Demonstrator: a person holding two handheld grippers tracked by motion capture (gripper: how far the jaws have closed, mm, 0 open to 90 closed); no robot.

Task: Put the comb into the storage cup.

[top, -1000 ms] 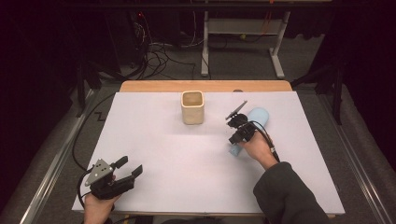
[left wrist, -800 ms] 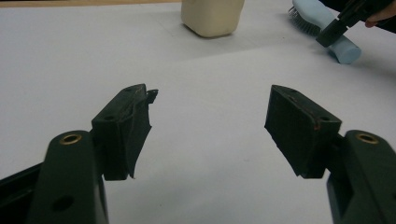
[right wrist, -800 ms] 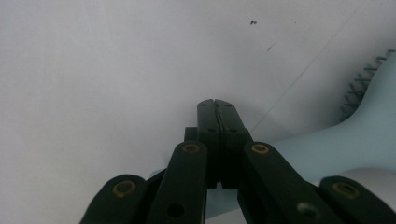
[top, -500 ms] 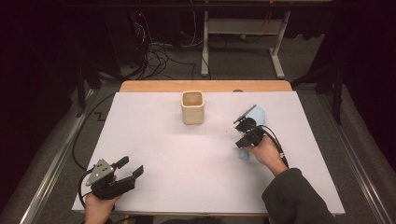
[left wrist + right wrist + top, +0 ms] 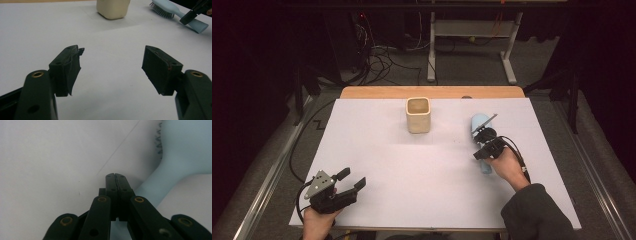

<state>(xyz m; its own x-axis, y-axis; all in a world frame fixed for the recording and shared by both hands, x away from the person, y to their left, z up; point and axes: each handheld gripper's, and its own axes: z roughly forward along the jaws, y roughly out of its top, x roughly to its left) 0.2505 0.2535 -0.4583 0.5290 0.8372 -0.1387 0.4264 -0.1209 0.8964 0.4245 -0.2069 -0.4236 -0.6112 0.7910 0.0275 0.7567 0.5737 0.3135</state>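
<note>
The right gripper (image 5: 116, 176), jaws pressed together empty, is held beside the hairbrush (image 5: 175, 155), likely to nudge it. The left gripper (image 5: 112, 61) is kept apart, idle.

The table (image 5: 422, 165) is seen from above by the high view, which faces forward and down. The left gripper view is set low, looking across the table to the cup (image 5: 113, 8) and brush (image 5: 175, 11), shared with the high view. The brush is seen very near in the right gripper view.
</note>
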